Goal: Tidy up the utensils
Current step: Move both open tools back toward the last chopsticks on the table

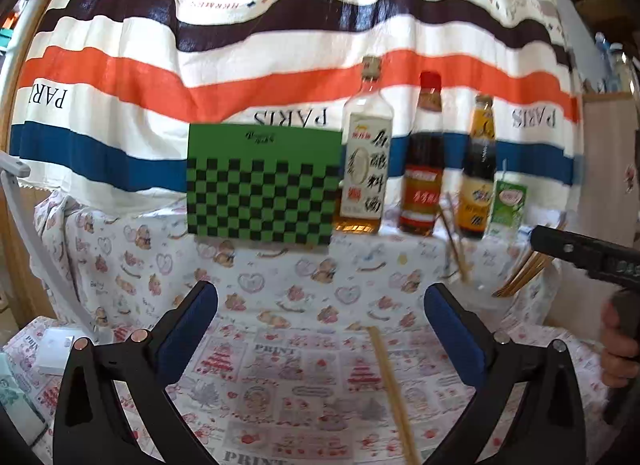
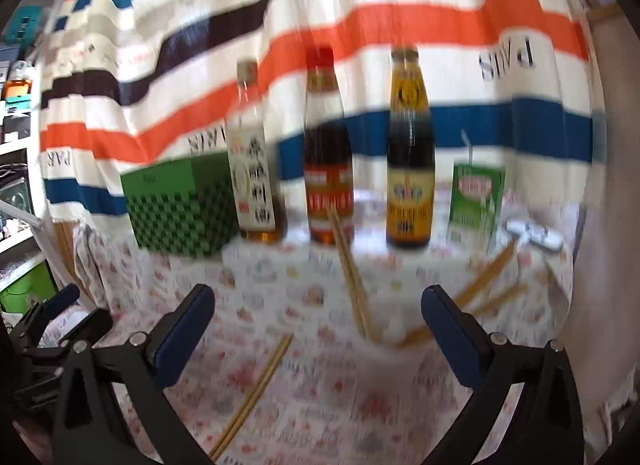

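Note:
A pair of wooden chopsticks [image 1: 394, 393] lies flat on the patterned tablecloth, between my left gripper's open fingers; it also shows in the right wrist view [image 2: 256, 393]. My left gripper [image 1: 320, 329] is open and empty above it. A clear glass [image 1: 476, 289] at the right holds several chopsticks [image 1: 520, 275] that lean outward; the glass [image 2: 390, 335] sits between my right gripper's fingers, with chopsticks [image 2: 352, 277] standing in it. My right gripper [image 2: 318, 331] is open and empty. The right gripper also shows at the right edge of the left wrist view [image 1: 584, 255].
Three sauce bottles [image 1: 364, 153] [image 1: 424, 165] [image 1: 480, 169] and a green drink carton [image 1: 508, 201] stand at the back. A green checkered box [image 1: 260, 185] stands left of them. A striped cloth [image 1: 280, 45] hangs behind. A white box [image 1: 54, 349] lies at the left.

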`<act>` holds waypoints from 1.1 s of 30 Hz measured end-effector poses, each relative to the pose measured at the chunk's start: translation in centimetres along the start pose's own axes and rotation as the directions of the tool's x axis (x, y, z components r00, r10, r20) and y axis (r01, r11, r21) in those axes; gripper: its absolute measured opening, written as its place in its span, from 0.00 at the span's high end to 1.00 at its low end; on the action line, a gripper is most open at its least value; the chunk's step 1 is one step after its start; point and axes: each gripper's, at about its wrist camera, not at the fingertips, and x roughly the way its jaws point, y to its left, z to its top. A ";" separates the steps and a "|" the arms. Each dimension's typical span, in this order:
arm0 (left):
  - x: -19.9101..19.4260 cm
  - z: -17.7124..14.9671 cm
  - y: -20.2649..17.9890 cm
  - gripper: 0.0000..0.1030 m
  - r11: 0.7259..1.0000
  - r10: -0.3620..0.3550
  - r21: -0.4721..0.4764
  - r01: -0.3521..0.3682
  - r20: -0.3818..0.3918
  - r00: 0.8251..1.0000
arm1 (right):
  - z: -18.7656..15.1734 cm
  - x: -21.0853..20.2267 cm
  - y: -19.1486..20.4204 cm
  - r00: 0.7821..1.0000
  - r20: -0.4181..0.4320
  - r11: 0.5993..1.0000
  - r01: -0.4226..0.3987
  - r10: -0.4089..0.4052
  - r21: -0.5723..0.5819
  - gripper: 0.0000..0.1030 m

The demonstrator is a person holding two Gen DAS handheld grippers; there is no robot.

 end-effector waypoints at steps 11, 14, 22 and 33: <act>1.8 -2.0 0.1 0.00 1.000 0.024 0.006 -0.024 -0.052 0.998 | -3.9 2.5 -0.5 0.984 -0.174 0.986 -0.013 0.041 0.163 0.00; 1.9 -2.5 -0.1 0.00 0.998 0.049 0.034 -0.048 -0.024 0.998 | -4.8 3.5 0.2 0.976 -0.215 0.993 -0.005 0.030 0.115 0.00; 3.1 -3.5 -0.5 0.00 0.997 0.045 0.071 -0.040 -0.068 0.997 | -5.8 4.4 1.2 0.970 -0.240 1.000 0.022 -0.020 0.006 0.00; 3.4 -3.6 -0.1 0.00 0.995 0.085 0.058 -0.081 -0.079 0.993 | -7.5 7.0 1.3 0.931 -0.365 0.999 -0.015 0.026 0.031 0.00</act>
